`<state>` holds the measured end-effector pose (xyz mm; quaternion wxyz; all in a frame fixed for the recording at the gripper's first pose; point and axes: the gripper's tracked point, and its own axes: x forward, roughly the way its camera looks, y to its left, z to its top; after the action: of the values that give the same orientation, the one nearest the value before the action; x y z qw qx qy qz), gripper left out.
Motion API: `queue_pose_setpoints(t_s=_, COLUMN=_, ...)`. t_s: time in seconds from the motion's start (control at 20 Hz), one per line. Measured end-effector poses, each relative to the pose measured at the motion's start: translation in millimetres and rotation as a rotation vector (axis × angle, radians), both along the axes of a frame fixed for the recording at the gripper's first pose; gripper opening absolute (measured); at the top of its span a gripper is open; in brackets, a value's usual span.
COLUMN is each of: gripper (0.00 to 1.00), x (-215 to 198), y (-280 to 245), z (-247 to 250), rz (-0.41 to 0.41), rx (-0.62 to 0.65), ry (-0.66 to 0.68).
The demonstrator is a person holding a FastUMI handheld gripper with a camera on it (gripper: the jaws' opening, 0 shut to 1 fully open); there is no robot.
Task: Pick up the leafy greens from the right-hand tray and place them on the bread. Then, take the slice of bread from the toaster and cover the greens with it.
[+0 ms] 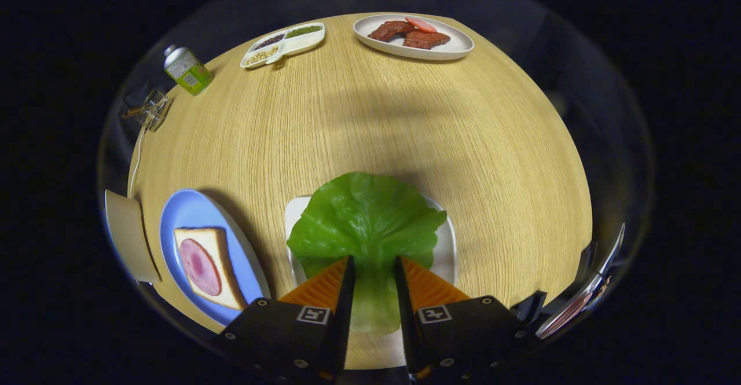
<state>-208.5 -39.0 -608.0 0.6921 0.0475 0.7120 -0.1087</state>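
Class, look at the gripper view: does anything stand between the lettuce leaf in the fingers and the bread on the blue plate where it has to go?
Nothing visible does. The lettuce leaf lies between the fingers of the gripper, over its white tray. The bread with its ham slice sits on the blue plate right beside that tray, with bare table between them.

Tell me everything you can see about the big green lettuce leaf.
The big green lettuce leaf looks glossy, crinkled and wavy-edged, probably artificial. It lies spread over a white rectangular tray on the wooden table. Its paler stem end runs between the gripper fingers, which flank it; whether they press on it I cannot tell.
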Motion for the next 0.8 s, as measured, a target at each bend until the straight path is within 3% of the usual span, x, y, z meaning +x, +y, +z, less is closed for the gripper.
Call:
queue_pose_setpoints(t_s=0.05, gripper=0.28, x=-0.1, y=-0.9, z=-0.1, rz=-0.002, rx=0.001, ry=-0.003)
queue_pose_setpoints(t_s=0.15, gripper=0.16, x=-0.1, y=-5.1, z=0.5, rz=-0.01, rx=-0.002, ry=-0.005)
queue_pose_setpoints(t_s=0.3, gripper=0.04, x=-4.7, y=-4.9, z=3.5, rz=-0.103, rx=0.023, ry=0.001)
queue_pose_setpoints(t_s=0.55, gripper=0.03, x=9.3, y=8.8, z=27.7, rz=-0.139, rx=0.104, ry=-0.069)
queue_pose_setpoints(t_s=0.8, gripper=0.03, x=26.0, y=27.7, z=59.7, rz=-0.114, rx=0.156, ry=-0.124)
